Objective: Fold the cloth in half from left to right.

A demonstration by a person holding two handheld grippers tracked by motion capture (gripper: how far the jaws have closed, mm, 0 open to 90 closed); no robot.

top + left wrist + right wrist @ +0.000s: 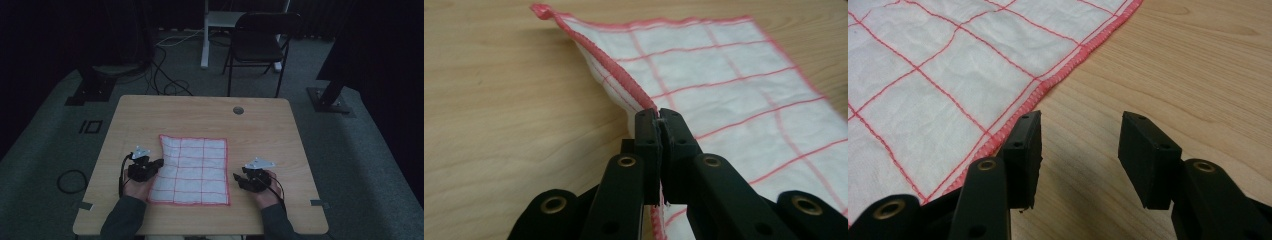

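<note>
- Dim room with grey carpet, a black folding chair [260, 42] and loose cables on the floor behind a light wooden table [200, 112]
- On the table lies a white cloth [192, 170] with a red grid and red stitched hem, spread nearly flat in the near half, between the person's two hands
- Left gripper [159, 162] sits at the cloth's left edge; in the left gripper view its jaws are clenched on the red hem [624, 80], which is pinched between the pads and raised off the wood into a low ridge running away to the far corner
- Right gripper [236, 177] rests just beside the cloth's right edge; in the right gripper view its jaws stand apart over bare wood with nothing between them, the hem just to one side
- Judged from this, the work looks like folding the cloth and is at an early stage: one edge is gripped and beginning to lift, the other edge is not yet taken
- No fold is made so far; the cloth lies in a single layer, so gripping the right side and carrying an edge across remain to be done
</note>
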